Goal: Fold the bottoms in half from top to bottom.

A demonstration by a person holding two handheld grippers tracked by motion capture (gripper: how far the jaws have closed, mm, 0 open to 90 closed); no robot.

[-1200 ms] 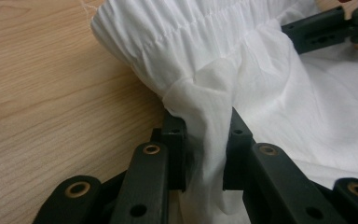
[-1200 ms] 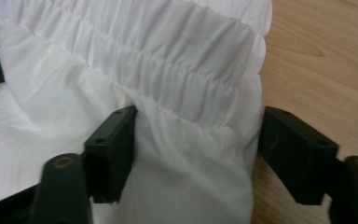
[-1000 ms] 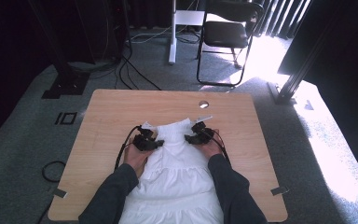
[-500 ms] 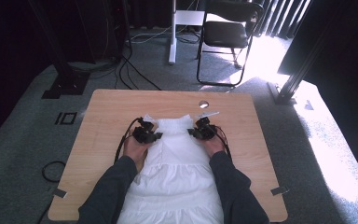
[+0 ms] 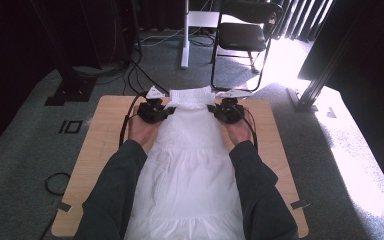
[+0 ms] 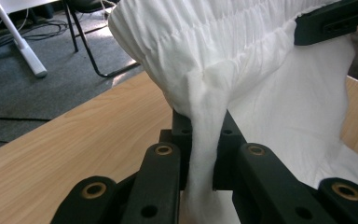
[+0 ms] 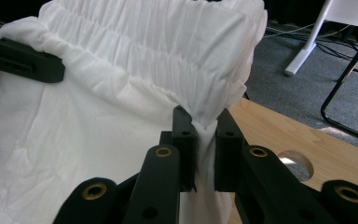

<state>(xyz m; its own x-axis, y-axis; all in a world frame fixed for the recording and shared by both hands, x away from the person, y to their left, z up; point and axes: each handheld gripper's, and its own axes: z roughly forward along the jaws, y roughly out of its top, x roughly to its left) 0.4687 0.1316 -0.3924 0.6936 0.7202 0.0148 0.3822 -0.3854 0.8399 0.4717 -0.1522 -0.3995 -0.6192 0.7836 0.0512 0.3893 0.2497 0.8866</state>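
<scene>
A white dress (image 5: 190,170) lies lengthwise on the wooden table (image 5: 105,145), its gathered top edge (image 5: 192,96) lifted off the far end. My left gripper (image 5: 167,110) is shut on the top edge's left corner, and its jaws have just been closing with cloth between them. In the left gripper view the pads (image 6: 204,133) pinch a fold of the dress (image 6: 242,56). My right gripper (image 5: 213,108) is shut on the right corner, its jaws also just closed on cloth. The right gripper view has the fabric (image 7: 135,56) squeezed between its pads (image 7: 204,128).
A black chair (image 5: 245,35) and a white stand leg (image 5: 185,45) stand on the carpet beyond the table. Cables (image 5: 130,65) run across the floor at the far left. A round hole (image 7: 296,163) is cut in the tabletop near the right gripper.
Both hands have risen and moved toward the far edge, drawing the dress's top edge up and stretching the garment longer along the table.
</scene>
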